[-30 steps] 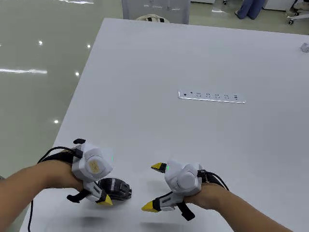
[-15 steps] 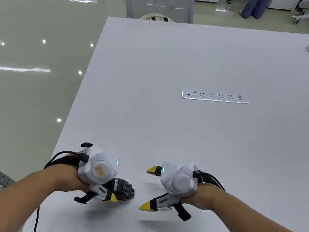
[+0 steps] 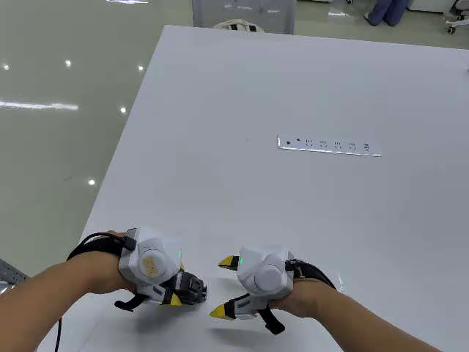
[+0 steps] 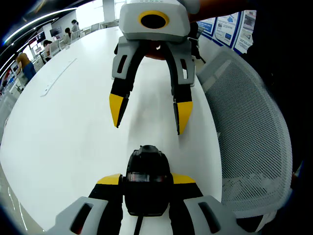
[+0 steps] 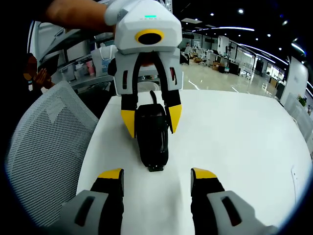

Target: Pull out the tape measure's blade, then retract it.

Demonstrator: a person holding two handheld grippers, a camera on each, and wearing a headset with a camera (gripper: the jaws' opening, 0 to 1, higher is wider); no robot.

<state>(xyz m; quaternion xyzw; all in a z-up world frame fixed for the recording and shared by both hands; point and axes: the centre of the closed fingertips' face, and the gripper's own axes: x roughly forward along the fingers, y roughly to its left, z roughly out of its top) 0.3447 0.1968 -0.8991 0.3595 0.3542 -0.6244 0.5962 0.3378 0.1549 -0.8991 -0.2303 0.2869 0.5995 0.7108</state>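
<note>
tape measure [image 4: 145, 182] clamped, right gripper [image 3: 223, 287] spread

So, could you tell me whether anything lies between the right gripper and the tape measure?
Nothing visible does. The left gripper is shut on the tape measure, and the right gripper faces it, open. Between them there is just a short stretch of bare white table.

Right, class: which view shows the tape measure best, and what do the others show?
The right gripper view: the black tape measure faces the camera nearly whole, clamped by the left hand-held gripper. The left gripper view gives its back end close up; the head view gives a small dark shape half hidden by that gripper.
</note>
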